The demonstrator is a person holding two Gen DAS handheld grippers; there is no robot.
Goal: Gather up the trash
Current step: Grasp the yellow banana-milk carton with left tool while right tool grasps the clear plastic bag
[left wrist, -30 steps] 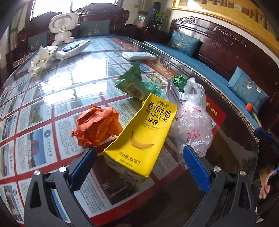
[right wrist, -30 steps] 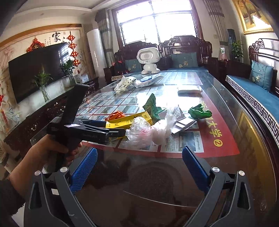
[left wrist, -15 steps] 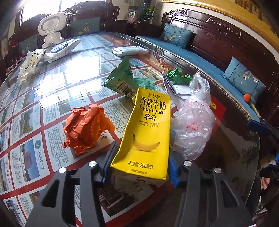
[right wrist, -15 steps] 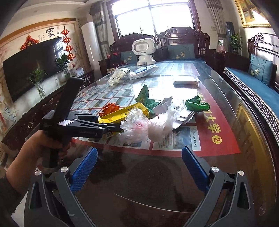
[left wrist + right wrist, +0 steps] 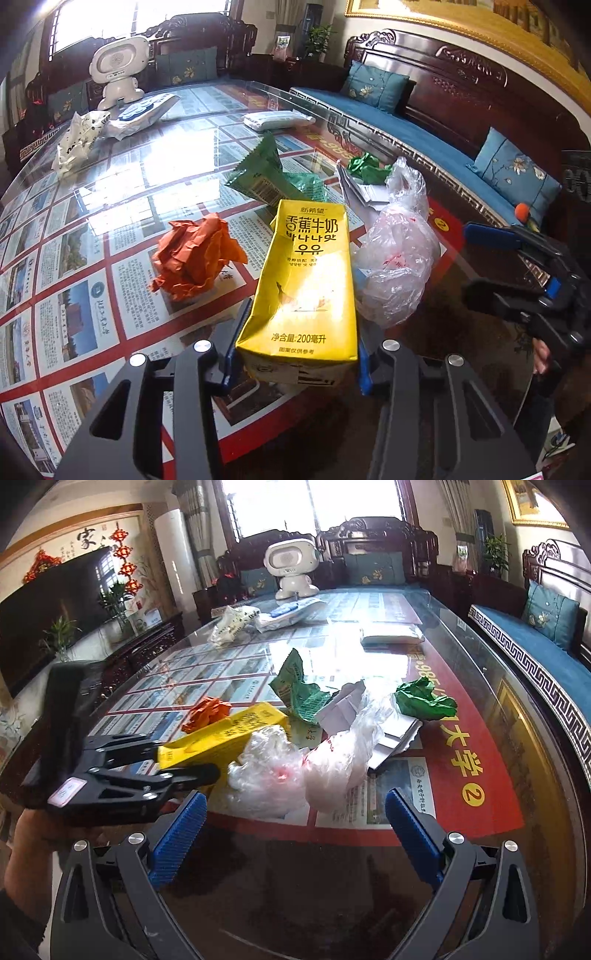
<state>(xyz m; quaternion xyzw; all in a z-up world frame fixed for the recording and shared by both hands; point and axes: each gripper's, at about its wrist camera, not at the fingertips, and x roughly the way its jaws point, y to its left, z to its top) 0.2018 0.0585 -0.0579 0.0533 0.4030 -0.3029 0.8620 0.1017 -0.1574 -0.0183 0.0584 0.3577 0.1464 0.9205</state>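
A yellow milk carton (image 5: 306,280) (image 5: 221,734) lies on the glass table, and my left gripper (image 5: 301,347) grips its near end. The jaws are still closing, blue pads pressing both sides, and the carton's face is dented. Left of it sits a crumpled orange paper (image 5: 192,254); right of it is a clear plastic bag (image 5: 395,258) (image 5: 295,768). Behind are a green wrapper (image 5: 258,173), a green paper ball (image 5: 424,699) and white paper (image 5: 347,705). My right gripper (image 5: 295,827) is open, just short of the plastic bag, with nothing between its fingers.
A white toy robot (image 5: 291,565) and white packets (image 5: 284,613) stand at the table's far end. A flat white pack (image 5: 391,633) lies mid-table. A blue-cushioned wooden bench (image 5: 535,657) runs along the right edge. A TV (image 5: 55,602) hangs on the left wall.
My left gripper's jaws went from wide open around the carton to pressing on its sides. My right gripper moved forward toward the plastic bag and stayed open.
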